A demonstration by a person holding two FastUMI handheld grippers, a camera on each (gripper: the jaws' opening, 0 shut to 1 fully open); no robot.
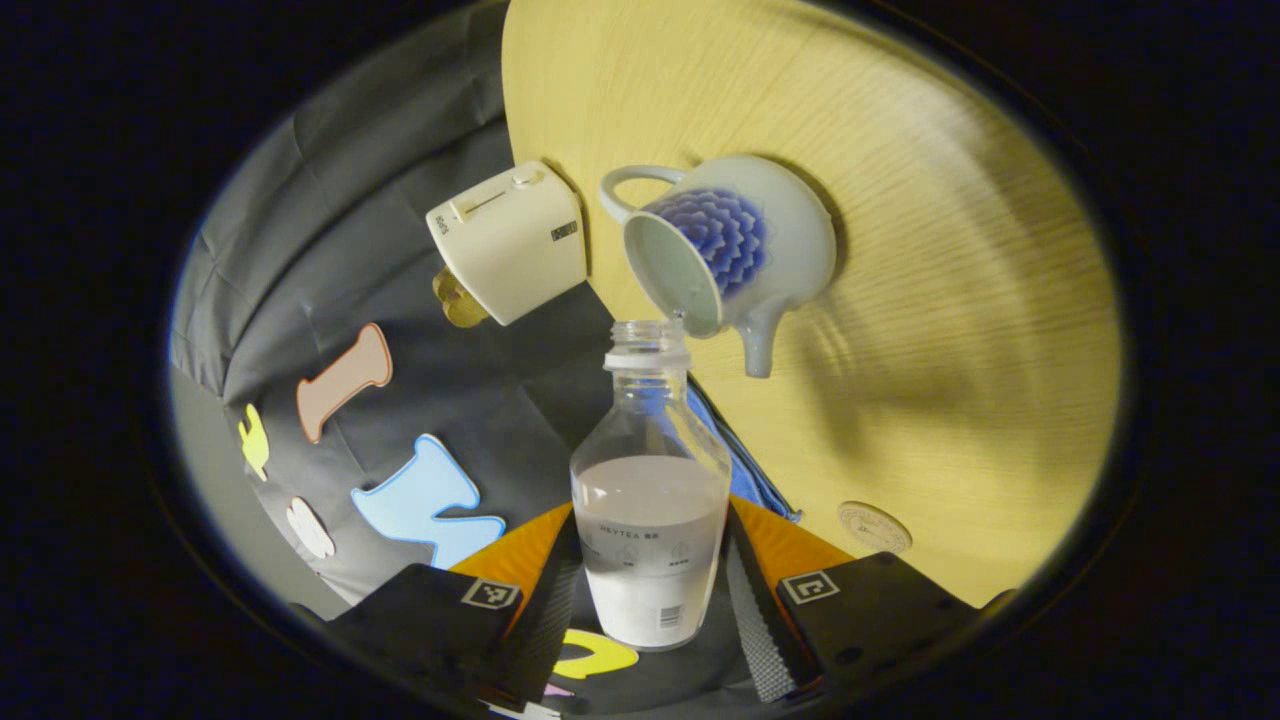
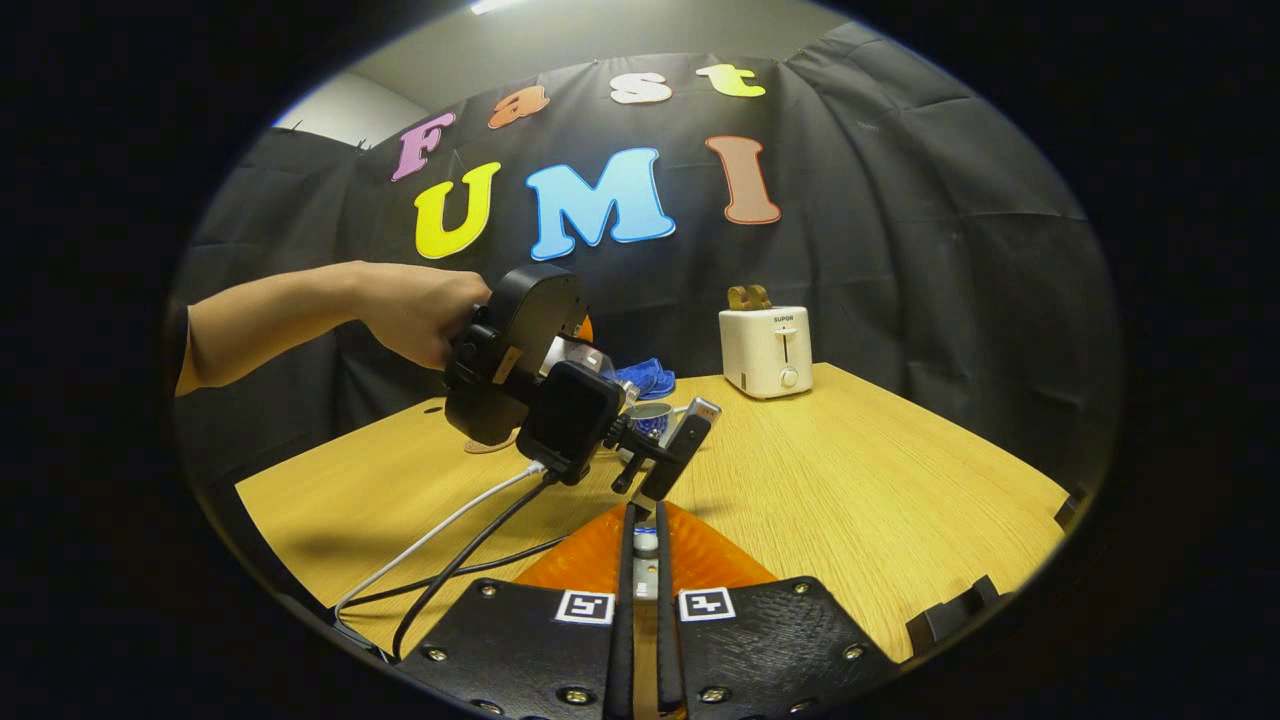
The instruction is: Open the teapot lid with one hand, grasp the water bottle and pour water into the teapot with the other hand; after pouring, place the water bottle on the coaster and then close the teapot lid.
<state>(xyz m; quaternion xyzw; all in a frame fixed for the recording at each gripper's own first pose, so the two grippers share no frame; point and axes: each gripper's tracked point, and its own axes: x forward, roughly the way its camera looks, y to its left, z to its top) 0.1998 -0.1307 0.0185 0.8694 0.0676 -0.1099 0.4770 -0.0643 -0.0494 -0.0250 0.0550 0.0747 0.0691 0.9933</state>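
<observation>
In the left gripper view my left gripper (image 1: 650,600) is shut on a clear water bottle (image 1: 650,470), about half full and uncapped. The bottle is tipped so that its mouth almost meets the open rim of the white teapot with a blue flower pattern (image 1: 735,245), and a thin thread of water seems to run between them. A round coaster (image 1: 873,527) lies on the table near the right finger. In the right gripper view my right gripper (image 2: 645,535) is shut on the small white and blue teapot lid (image 2: 646,543), held low over the table. A hand (image 2: 420,315) holds the left gripper (image 2: 600,400) over the teapot (image 2: 652,413).
A cream toaster (image 2: 768,350) stands at the far edge of the wooden table (image 2: 880,470), with a blue cloth (image 2: 648,378) to its left. Cables (image 2: 450,550) trail from the left gripper across the near left of the table.
</observation>
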